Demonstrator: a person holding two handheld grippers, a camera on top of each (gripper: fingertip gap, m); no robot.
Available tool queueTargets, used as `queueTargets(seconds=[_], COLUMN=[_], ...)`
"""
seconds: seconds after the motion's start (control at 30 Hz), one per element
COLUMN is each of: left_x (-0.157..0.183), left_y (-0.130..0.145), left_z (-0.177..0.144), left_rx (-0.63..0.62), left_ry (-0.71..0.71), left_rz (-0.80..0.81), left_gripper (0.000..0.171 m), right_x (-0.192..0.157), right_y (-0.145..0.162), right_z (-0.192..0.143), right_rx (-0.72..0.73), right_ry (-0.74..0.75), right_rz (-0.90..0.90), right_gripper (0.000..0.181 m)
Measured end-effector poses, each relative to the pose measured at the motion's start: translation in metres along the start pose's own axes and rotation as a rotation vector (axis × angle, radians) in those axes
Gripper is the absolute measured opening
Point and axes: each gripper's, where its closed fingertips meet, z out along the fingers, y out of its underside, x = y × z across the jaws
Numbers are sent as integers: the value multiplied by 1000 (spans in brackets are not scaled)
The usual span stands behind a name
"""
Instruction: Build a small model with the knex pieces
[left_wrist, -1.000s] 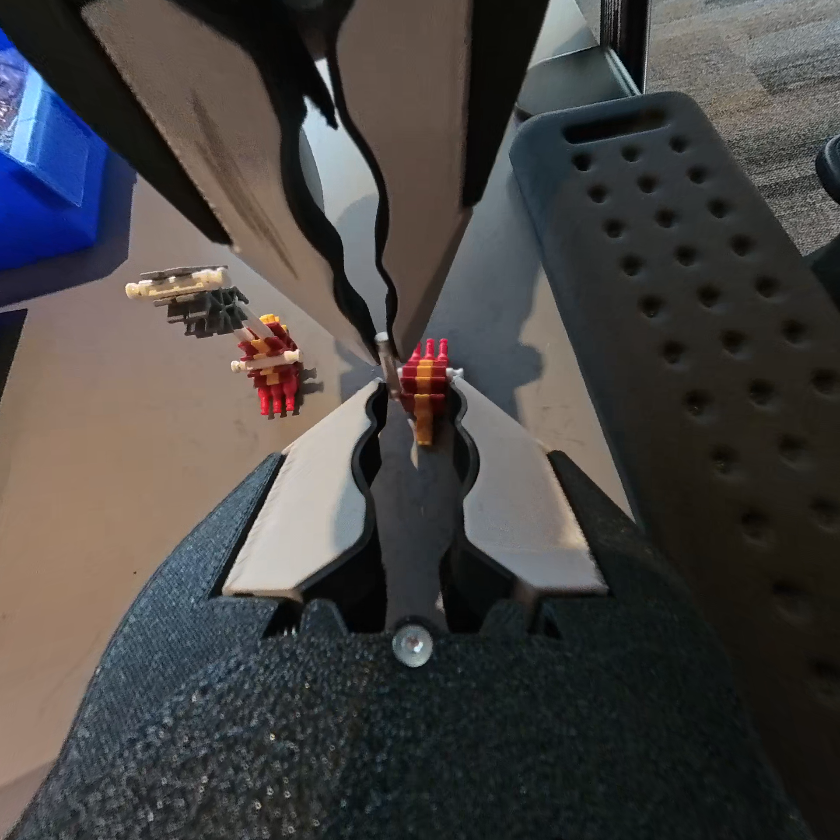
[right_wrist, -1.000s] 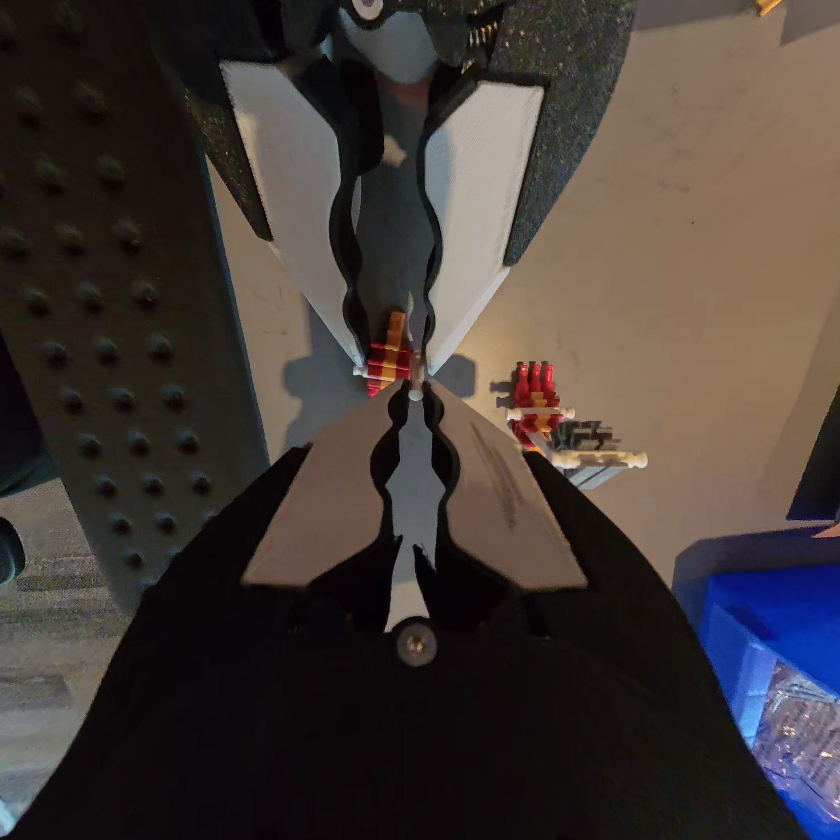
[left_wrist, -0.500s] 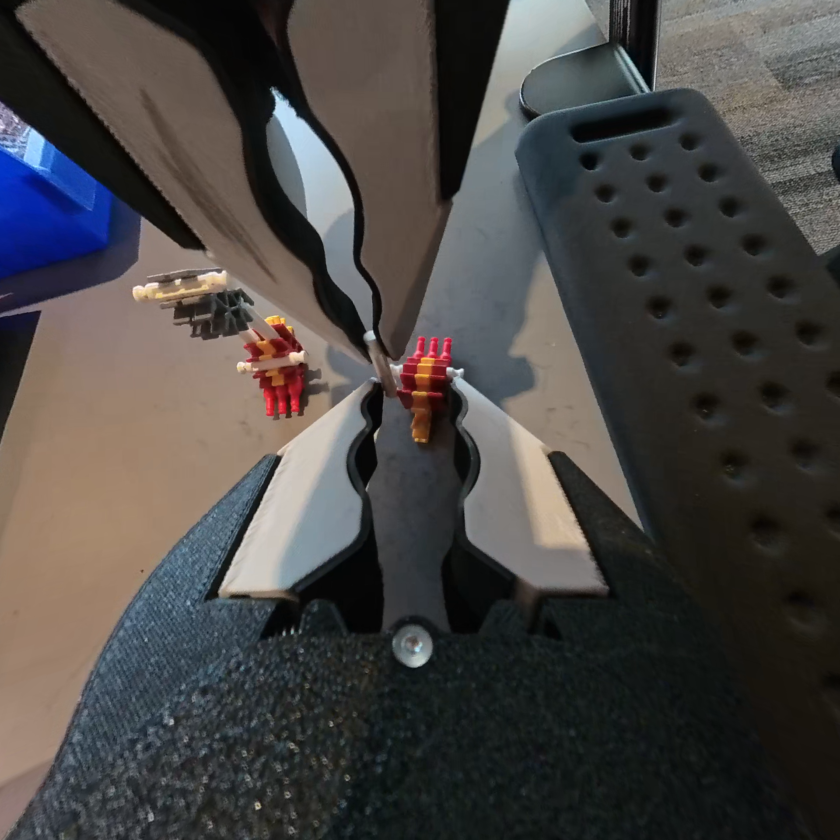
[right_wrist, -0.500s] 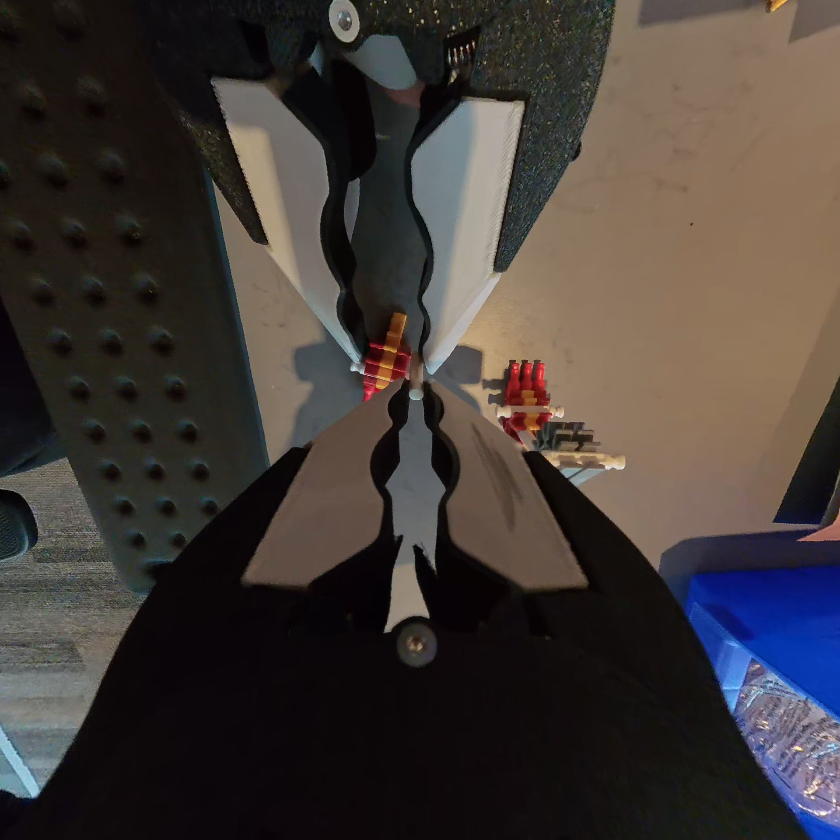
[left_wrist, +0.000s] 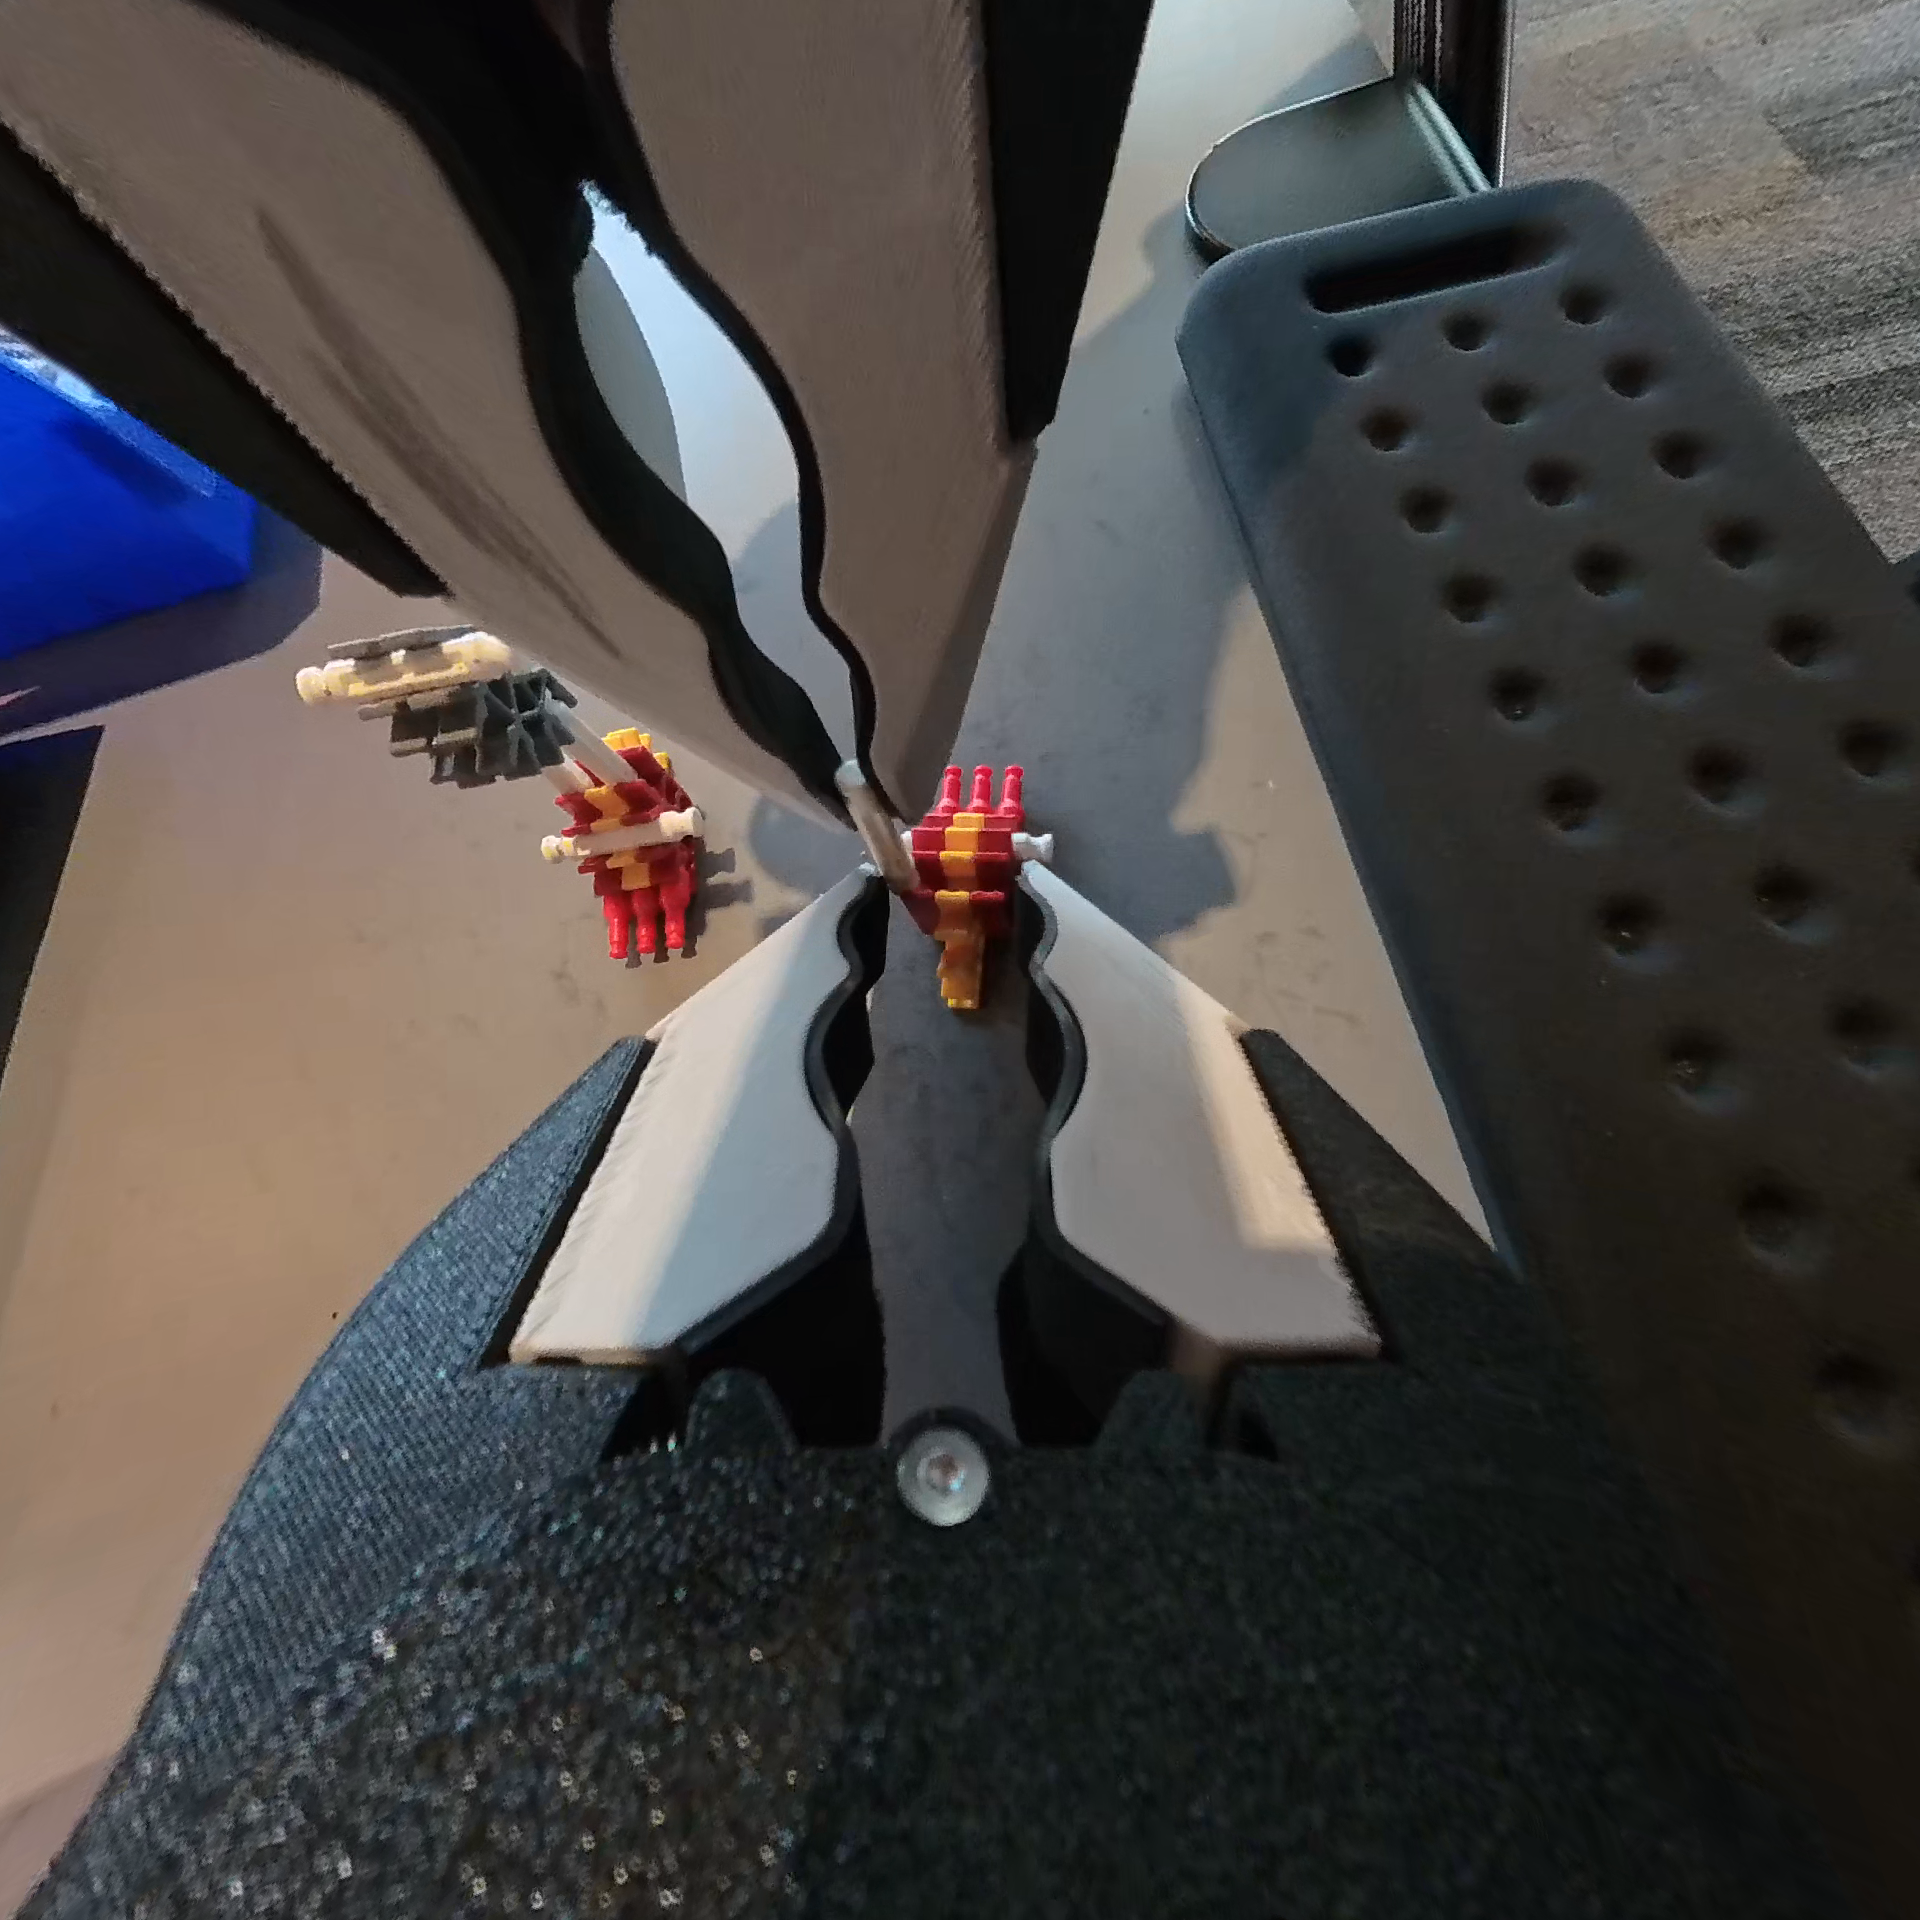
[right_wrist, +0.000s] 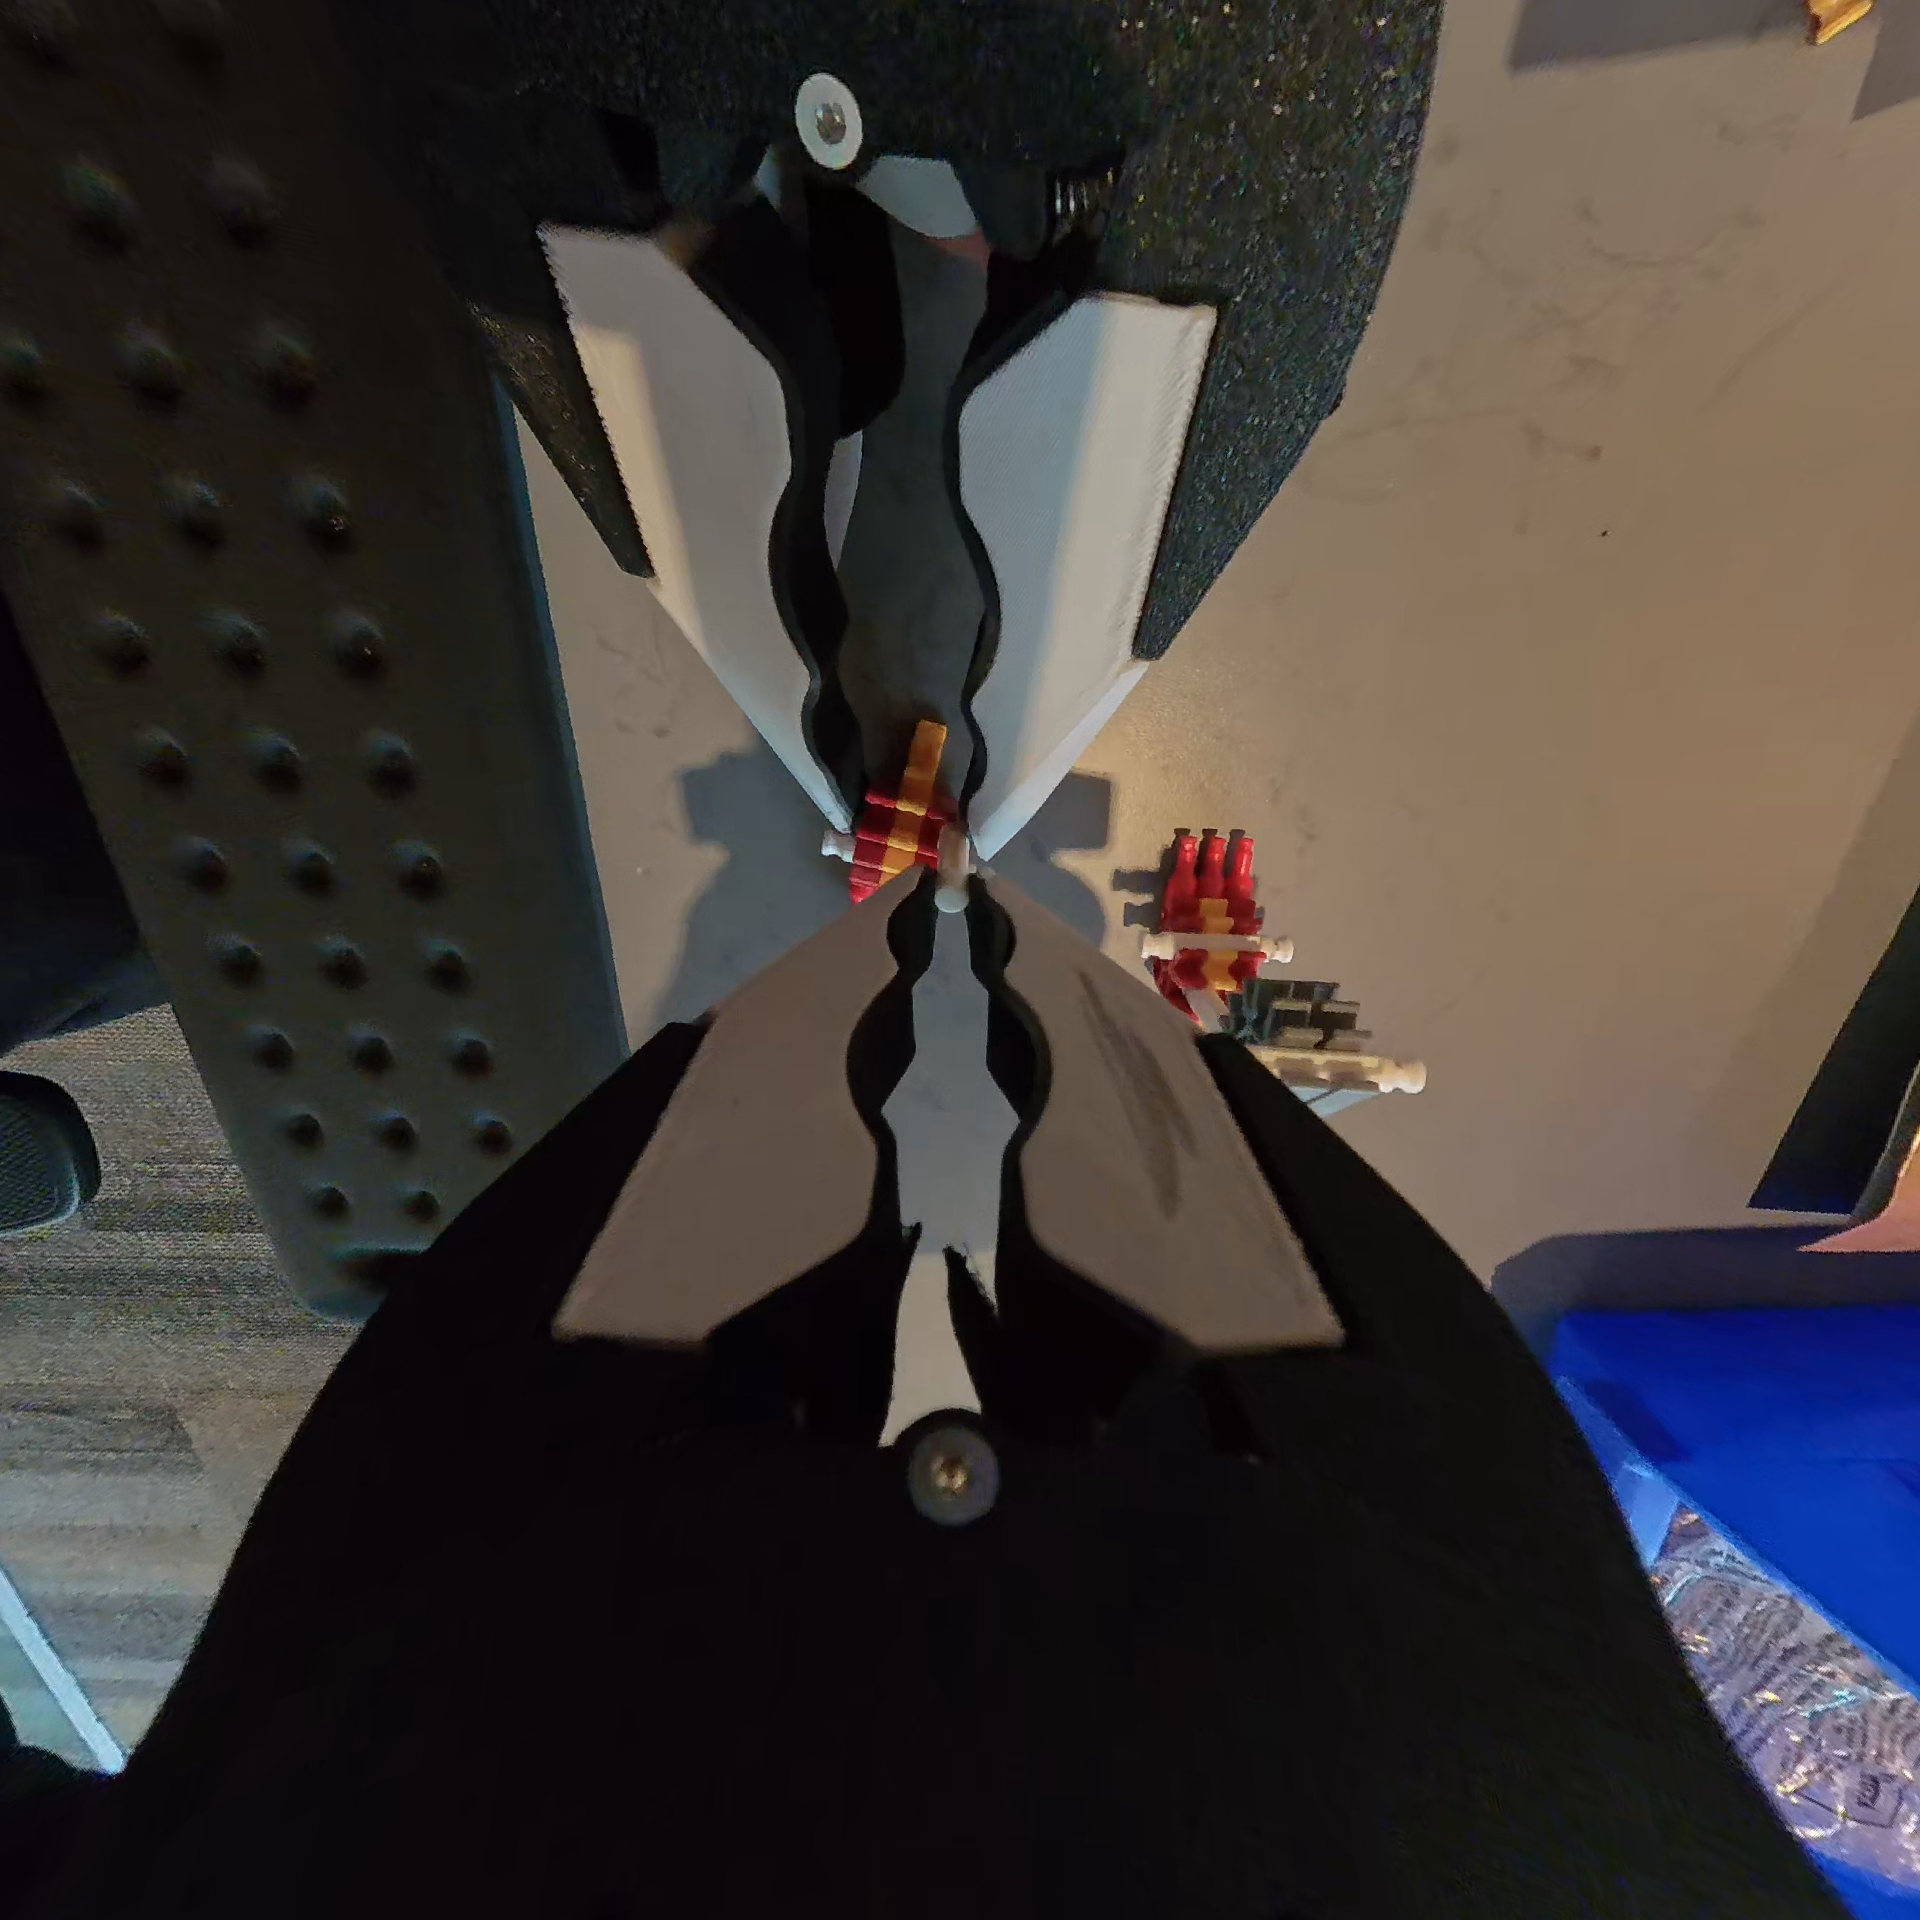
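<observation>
Two grippers met tip to tip over a tan tabletop (left_wrist: 260, 1039).
The left gripper (left_wrist: 951, 894) clamped a red-and-yellow brick cluster (left_wrist: 961, 878) — the right gripper (right_wrist: 940, 883), nearly closed, pinched its white rod (right_wrist: 948, 896); a second brick assembly (left_wrist: 582, 769) lay nearby.

My two wrist cameras look down closely, facing each other; both share the red-yellow block piece (left_wrist: 961, 883) (right_wrist: 902, 831) above the desk (left_wrist: 260, 1039) (right_wrist: 1455, 727).

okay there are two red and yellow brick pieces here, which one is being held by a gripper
The red and yellow piece clamped between the left gripper fingertips; the right gripper pinches a pale rod against it. The other piece lies untouched on the table.
</observation>
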Motion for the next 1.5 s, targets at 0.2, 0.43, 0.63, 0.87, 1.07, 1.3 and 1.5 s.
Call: queueTargets(seconds=[0.2, 0.43, 0.63, 0.87, 1.07, 1.3, 1.5], left_x=[0, 1, 1, 3, 3, 5, 6], left_y=[0, 0, -1, -1, -1, -2, -4], left_z=[1, 1, 1, 2, 3, 4, 6], left_rx=[-1, 0, 0, -5, -6, -5, -7], left_ry=[1, 5, 4, 12, 19, 49, 48], left_rz=[-3, -4, -7, 5, 2, -6, 4], left_gripper=[24, 23, 24, 23, 21, 18, 18], right_x=[-1, -2, -2, -2, -3, -7, -9], right_y=[-2, -5, -5, -1, 0, -1, 1], right_z=[1, 1, 2, 5, 5, 6, 9], right_rx=[20, 82, 170, 305, 310, 369, 450], right_ry=[2, -5, -7, -48, -59, -56, -8], right_rz=[6, 32, 73, 192, 185, 183, 196], right_gripper=[4, 4, 4, 4, 5, 5, 7])
